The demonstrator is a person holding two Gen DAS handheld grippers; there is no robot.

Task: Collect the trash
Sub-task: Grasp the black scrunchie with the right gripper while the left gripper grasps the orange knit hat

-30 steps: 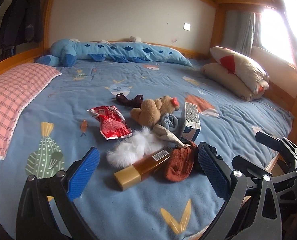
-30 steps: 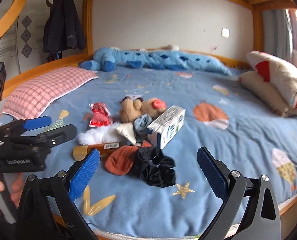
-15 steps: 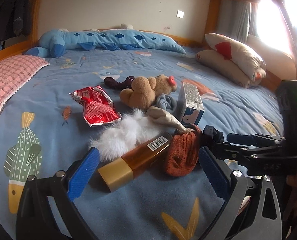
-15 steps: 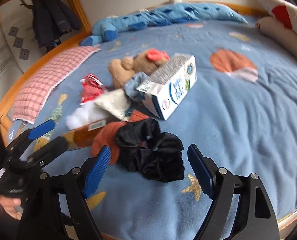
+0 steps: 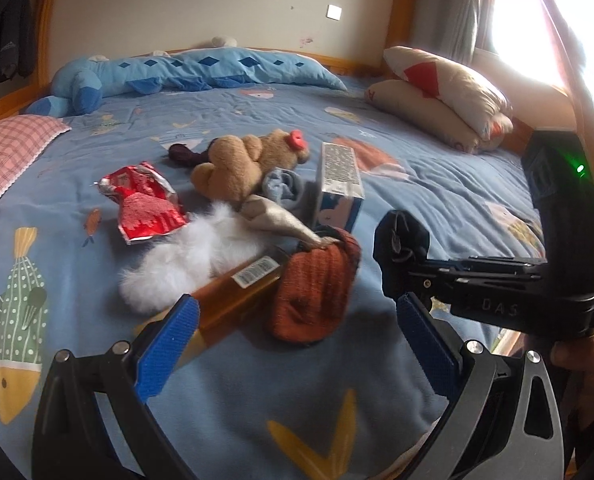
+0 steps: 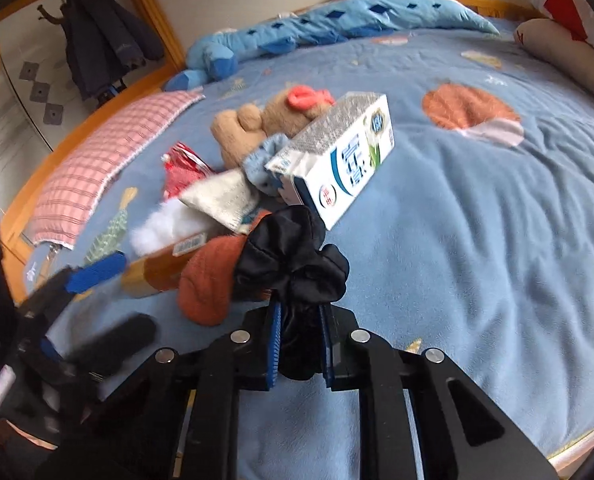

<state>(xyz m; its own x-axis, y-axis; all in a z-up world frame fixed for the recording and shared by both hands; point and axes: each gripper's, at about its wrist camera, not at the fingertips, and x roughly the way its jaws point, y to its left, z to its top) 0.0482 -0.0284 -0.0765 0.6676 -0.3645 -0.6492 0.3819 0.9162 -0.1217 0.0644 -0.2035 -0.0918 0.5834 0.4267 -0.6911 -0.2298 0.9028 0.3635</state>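
I'm looking out over the blue bedspread and working across the pile from the left. Furthest left, the crumpled red wrapper is lying flat on the cover, on its own side of the heap. Just right of it the white fluffy pom-pom is sitting against the amber bottle, which is lying on its side with its barcode label up and its capped end pointing toward my left gripper. I'm holding that gripper with its jaws spread wide, nothing between the blue pads, hovering just short of the bottle and the rust-coloured knitted sock beside it. Behind those, the brown teddy bear is lying with a grey-blue sock and a pale cloth piece tucked against it, and the milk carton is lying just right of them. Moving further right, my right gripper is pinching the black satin scrunchie: the jaws are drawn in narrow with the fabric bunched between the pads, and the scrunchie is touching the rust sock on one side and sitting just below the carton's near end. At the far right the cream and red pillows are stacked against the bed frame.
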